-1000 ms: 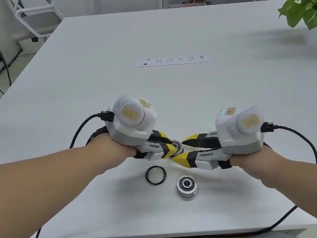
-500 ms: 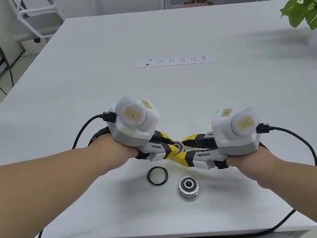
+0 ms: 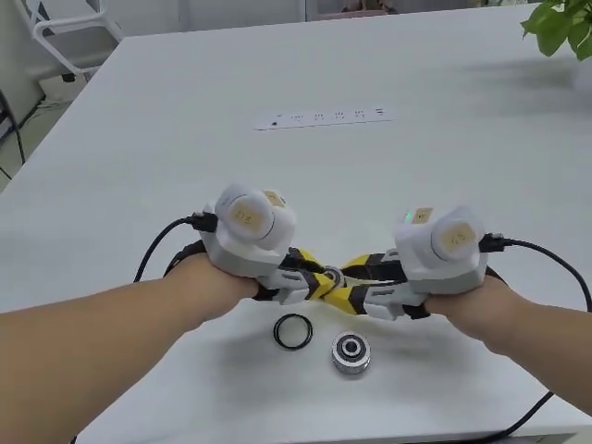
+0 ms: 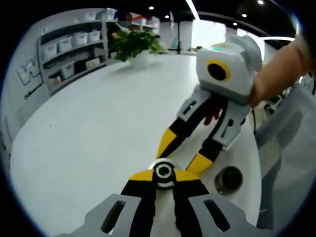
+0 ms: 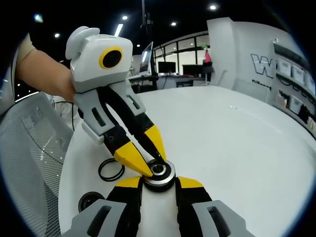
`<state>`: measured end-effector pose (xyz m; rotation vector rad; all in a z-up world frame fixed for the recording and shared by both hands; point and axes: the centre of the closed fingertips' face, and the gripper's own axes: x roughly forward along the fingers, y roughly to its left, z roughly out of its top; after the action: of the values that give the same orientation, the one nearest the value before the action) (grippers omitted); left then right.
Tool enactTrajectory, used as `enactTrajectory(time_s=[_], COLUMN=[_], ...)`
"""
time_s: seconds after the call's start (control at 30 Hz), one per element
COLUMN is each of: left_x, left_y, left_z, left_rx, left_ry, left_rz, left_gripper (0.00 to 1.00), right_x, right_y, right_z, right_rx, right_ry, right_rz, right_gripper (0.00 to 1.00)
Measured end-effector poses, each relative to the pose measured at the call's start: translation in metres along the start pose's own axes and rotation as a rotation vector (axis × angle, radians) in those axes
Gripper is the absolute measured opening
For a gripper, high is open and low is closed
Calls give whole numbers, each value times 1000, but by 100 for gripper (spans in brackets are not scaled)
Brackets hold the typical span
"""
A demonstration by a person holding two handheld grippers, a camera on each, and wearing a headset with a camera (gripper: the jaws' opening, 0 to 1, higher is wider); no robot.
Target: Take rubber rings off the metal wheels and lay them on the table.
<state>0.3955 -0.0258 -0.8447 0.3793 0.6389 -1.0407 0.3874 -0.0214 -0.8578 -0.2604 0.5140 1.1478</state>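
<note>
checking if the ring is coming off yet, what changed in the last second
Almost nothing. The right tool edged slightly toward the left tool; both still clamp the wheel between them. The loose ring and second wheel lie unmoved on the table.

A large "W" on the white wall (image 5: 260,63), smaller lettering beneath it illegible.

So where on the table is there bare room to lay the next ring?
Widest bare table: from the power strip down to the left gripper and right gripper. A smaller patch lies right of the loose wheel. Crowded: the front middle, where the ring and loose wheel lie close to both grippers, which clamp the held wheel.
</note>
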Motion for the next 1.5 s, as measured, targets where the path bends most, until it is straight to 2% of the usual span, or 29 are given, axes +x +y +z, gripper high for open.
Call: enactTrajectory(time_s=[0.37, 1.1, 1.2, 1.23, 1.27, 1.5], left_x=[2, 3, 3, 3, 3, 3], left_y=[-3, -4, -4, -4, -4, -4], left_z=[1, 1, 1, 1, 1, 1], left_rx=[-1, -2, -4, -3, -4, -5], left_ry=[3, 5, 5, 5, 5, 5], left_rz=[-1, -3, -3, -4, -4, -3], left_gripper=[13, 13, 13, 13, 13, 13], right_x=[-6, -11, -12, -13, -15, -14], right_y=[0, 0, -3, -2, -4, -3], right_z=[-3, -6, -10, -11, -10, -10], right_rx=[-11, 17, 13, 15, 40, 31], right_ry=[7, 0, 19, 20, 7, 13], right_rz=[5, 37, 24, 43, 30, 32], right_gripper=[23, 19, 13, 10, 8, 7])
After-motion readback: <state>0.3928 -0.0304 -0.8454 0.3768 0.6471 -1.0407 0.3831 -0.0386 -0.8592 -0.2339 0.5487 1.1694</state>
